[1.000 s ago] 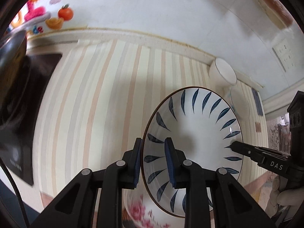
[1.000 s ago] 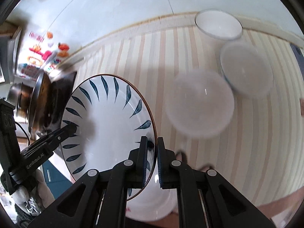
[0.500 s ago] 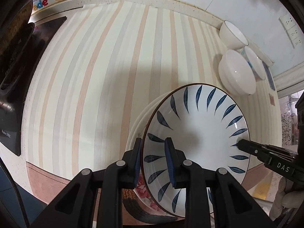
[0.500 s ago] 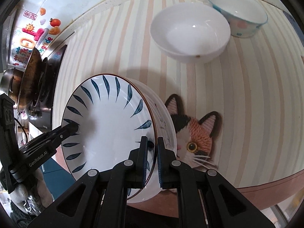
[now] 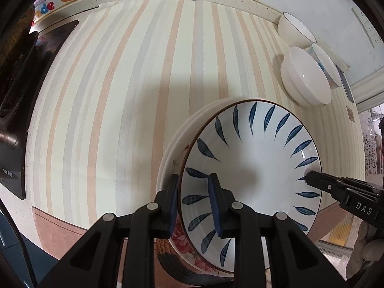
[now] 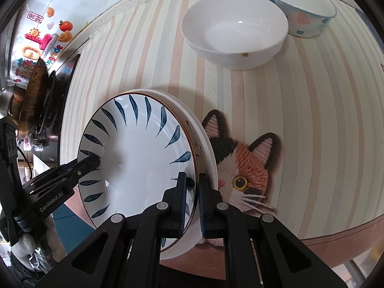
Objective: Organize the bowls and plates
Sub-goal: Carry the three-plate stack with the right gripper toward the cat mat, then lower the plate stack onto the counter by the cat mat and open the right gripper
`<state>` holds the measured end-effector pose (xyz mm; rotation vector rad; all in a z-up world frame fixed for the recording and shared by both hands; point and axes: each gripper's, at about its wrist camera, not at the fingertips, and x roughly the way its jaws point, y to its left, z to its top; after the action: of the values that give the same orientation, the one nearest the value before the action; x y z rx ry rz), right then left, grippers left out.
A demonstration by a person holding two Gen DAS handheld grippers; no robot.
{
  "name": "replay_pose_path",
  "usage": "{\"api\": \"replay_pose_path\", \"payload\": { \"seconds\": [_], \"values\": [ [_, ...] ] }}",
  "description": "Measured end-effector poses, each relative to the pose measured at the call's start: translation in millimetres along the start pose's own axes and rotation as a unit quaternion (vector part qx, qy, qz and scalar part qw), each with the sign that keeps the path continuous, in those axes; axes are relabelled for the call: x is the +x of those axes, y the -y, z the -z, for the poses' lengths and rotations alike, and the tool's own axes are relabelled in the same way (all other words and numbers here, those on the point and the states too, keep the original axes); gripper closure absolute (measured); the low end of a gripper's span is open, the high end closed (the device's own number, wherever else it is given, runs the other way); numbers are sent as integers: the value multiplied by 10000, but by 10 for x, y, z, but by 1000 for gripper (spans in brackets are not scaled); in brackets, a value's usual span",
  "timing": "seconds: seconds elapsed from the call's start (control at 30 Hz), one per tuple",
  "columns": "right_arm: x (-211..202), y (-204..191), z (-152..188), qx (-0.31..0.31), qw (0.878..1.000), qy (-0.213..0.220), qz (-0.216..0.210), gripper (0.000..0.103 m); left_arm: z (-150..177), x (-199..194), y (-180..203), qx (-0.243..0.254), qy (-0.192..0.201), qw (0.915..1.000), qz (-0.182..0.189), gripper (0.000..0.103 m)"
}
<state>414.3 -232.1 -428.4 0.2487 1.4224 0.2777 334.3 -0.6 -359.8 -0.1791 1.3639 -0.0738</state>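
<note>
A white plate with blue leaf marks [image 5: 254, 168] [image 6: 136, 158] is held at both sides just over a stack of plates. My left gripper [image 5: 193, 202] is shut on its left rim and my right gripper [image 6: 192, 196] is shut on its right rim. The stack beneath [image 5: 177, 153] [image 6: 206, 148] shows white edges and a flowered plate [image 5: 182, 237]; whether the leaf plate touches it I cannot tell. A plain white bowl [image 6: 234, 31] [image 5: 304, 79] and a bowl with coloured spots [image 6: 304, 9] stand further back. A third white bowl [image 5: 294, 30] is near the wall.
A woven cat-face mat [image 6: 242, 165] lies partly under the stack on the striped counter [image 5: 120, 96]. A black hob with a dark pan [image 6: 36, 100] [image 5: 14, 72] occupies the left end. The counter's front edge [image 6: 336, 237] runs just behind the plates.
Both grippers have carried the leaf plate down toward the counter and over the stack of plates. The bowls and cat mat have come into sharp, closer view.
</note>
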Motion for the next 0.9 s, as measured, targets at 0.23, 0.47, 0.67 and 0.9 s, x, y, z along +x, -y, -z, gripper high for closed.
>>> {"api": "replay_pose_path", "payload": {
  "seconds": [0.23, 0.47, 0.67, 0.9],
  "values": [
    [1, 34, 8, 103, 9999, 6, -108, 90, -34, 23, -47, 16, -97, 9999, 92, 81],
    [-42, 102, 22, 429, 9987, 24, -291, 87, -42, 34, -43, 45, -145, 9999, 32, 81],
    [-128, 75, 49, 455, 9984, 99, -306, 80, -35, -28, -27, -21, -119, 9999, -89, 81],
    [-450, -200, 213, 98, 9991, 409, 28, 64, 131, -456, 100, 176, 285, 9990, -309, 81]
  ]
}}
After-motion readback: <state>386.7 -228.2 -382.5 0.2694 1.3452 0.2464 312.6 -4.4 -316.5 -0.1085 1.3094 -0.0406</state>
